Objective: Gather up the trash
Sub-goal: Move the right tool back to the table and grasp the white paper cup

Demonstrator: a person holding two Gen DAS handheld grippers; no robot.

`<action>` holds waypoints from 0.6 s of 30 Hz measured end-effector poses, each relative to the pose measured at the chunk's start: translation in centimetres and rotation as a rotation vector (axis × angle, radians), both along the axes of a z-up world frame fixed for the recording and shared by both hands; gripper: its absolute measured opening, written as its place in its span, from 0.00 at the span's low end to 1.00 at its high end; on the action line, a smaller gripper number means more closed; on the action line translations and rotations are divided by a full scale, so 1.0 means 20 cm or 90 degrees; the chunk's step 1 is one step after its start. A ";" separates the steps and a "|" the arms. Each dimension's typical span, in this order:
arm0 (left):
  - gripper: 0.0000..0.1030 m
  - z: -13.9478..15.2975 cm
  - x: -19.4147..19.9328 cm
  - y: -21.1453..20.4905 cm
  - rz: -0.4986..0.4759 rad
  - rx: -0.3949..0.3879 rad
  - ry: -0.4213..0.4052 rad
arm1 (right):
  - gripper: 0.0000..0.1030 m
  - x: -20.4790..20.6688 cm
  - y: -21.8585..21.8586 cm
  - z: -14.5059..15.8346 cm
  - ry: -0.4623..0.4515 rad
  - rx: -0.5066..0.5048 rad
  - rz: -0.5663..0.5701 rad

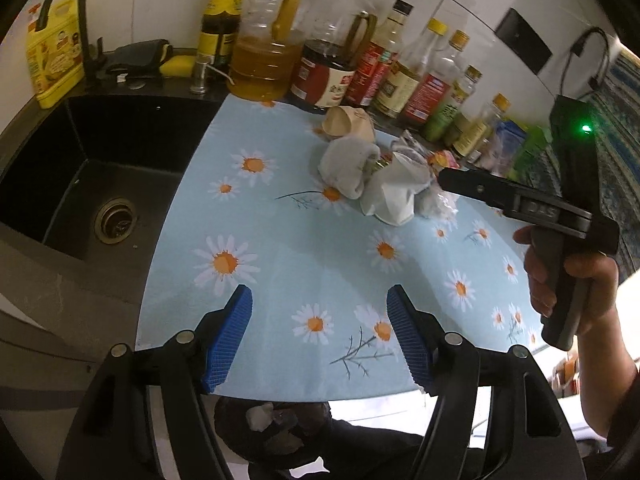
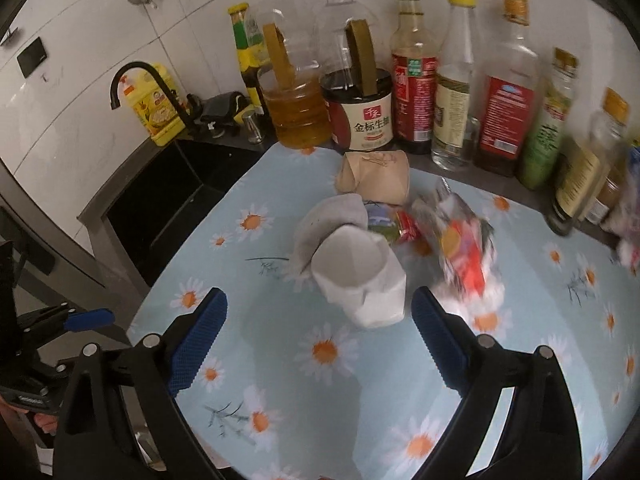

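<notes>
Through the left wrist view, my left hand-held gripper hangs released over the near worktop; the trash pile lies far ahead. Through the right wrist view, my right hand-held gripper is released, near the white paper cup.

trash pile before bottles (sink left)

You couldn't read the red snack wrapper; it was motion-smeared. Bottles at far right blurred and ran off the frame edge. Grey cloth sat partly hidden behind the white paper cup. Small wrappers behind it were too small to identify.
</notes>
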State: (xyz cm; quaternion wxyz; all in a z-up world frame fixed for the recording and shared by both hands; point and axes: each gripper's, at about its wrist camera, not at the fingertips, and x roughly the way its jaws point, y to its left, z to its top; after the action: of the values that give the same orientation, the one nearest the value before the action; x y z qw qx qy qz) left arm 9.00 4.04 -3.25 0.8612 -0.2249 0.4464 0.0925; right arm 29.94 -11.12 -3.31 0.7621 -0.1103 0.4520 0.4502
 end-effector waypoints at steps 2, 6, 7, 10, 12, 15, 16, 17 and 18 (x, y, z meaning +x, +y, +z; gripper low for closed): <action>0.66 -0.01 0.02 -0.01 0.014 0.000 0.006 | 0.90 0.05 0.03 -0.04 0.006 -0.006 0.013; 0.66 -0.01 0.05 -0.03 0.034 0.007 0.015 | 0.90 0.12 0.07 -0.09 0.014 -0.012 0.034; 0.66 -0.01 0.06 -0.03 0.038 0.008 0.016 | 0.90 0.14 0.09 -0.11 0.018 -0.014 0.042; 0.66 -0.02 0.08 -0.04 0.049 0.006 0.023 | 0.89 0.17 0.13 -0.15 0.018 -0.023 0.058; 0.66 -0.03 0.09 -0.06 0.056 0.006 0.028 | 0.85 0.18 0.14 -0.17 0.020 -0.029 0.068; 0.66 -0.04 0.11 -0.08 0.063 0.005 0.035 | 0.79 0.20 0.16 -0.22 0.018 -0.050 0.073; 0.66 -0.04 0.11 -0.08 0.064 0.004 0.036 | 0.76 0.21 0.17 -0.24 0.019 -0.053 0.076; 0.66 -0.05 0.11 -0.08 0.066 0.004 0.038 | 0.75 0.21 0.17 -0.24 0.019 -0.055 0.077; 0.66 -0.05 0.12 -0.09 0.068 0.004 0.041 | 0.71 0.22 0.17 -0.25 0.021 -0.056 0.079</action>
State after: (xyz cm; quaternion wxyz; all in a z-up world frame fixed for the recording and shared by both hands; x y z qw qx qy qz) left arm 11.35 2.29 -4.27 0.8410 -0.2426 0.4607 0.1472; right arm 34.25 -7.75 -8.35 0.7194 -0.1641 0.4763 0.4781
